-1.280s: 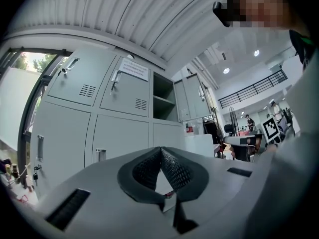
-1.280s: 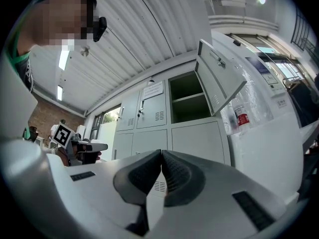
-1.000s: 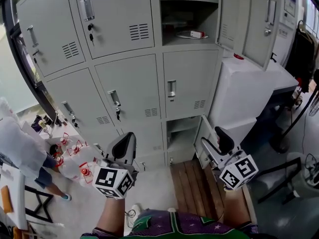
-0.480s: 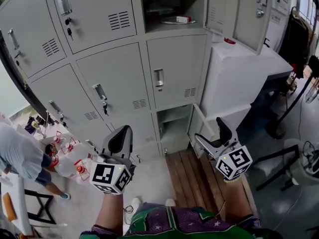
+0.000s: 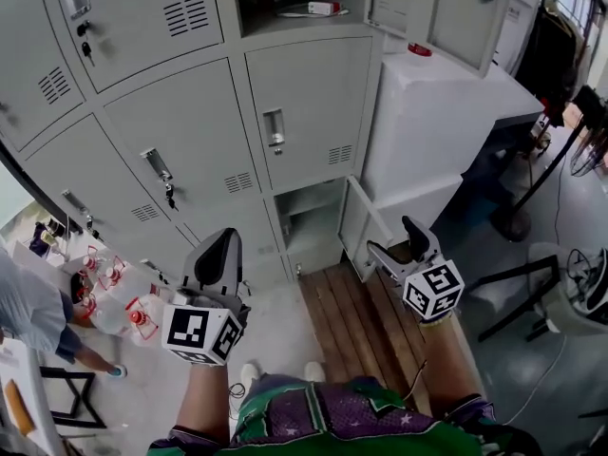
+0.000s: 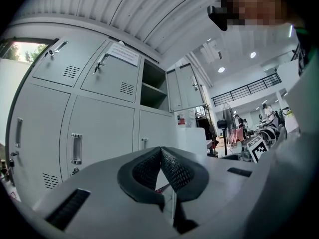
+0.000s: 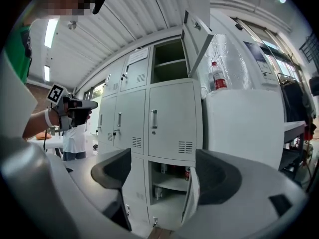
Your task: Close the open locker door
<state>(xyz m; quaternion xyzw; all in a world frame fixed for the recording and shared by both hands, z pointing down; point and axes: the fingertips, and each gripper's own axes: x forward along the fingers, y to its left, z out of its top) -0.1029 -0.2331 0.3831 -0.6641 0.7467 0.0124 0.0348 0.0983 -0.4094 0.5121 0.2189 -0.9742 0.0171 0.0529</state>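
Observation:
The grey lockers (image 5: 190, 131) have two doors standing open. The bottom locker (image 5: 309, 221) is open, its small door (image 5: 357, 212) swung out to the right, also seen as the door (image 7: 192, 195) in the right gripper view. My right gripper (image 5: 394, 238) hovers just right of that door's edge without touching it. Its jaws, which opened wide and have just been closing a little, stand open with nothing between them. My left gripper (image 5: 223, 237) is shut and empty, low in front of the closed lockers. An upper locker (image 7: 169, 61) is open too, door (image 7: 197, 39) ajar.
A white cabinet (image 5: 446, 112) stands right of the lockers, with a red-capped bottle (image 7: 218, 76) on top. A wooden pallet (image 5: 366, 321) lies under my right hand. Red-capped water jugs (image 5: 133, 316) and a person (image 5: 28, 307) are at the left. A fan (image 5: 579, 293) stands at the right.
Both grippers have sunk lower. The right one has come nearer the bottom locker's door, and its jaws stand wider than a second ago. The left stays shut.

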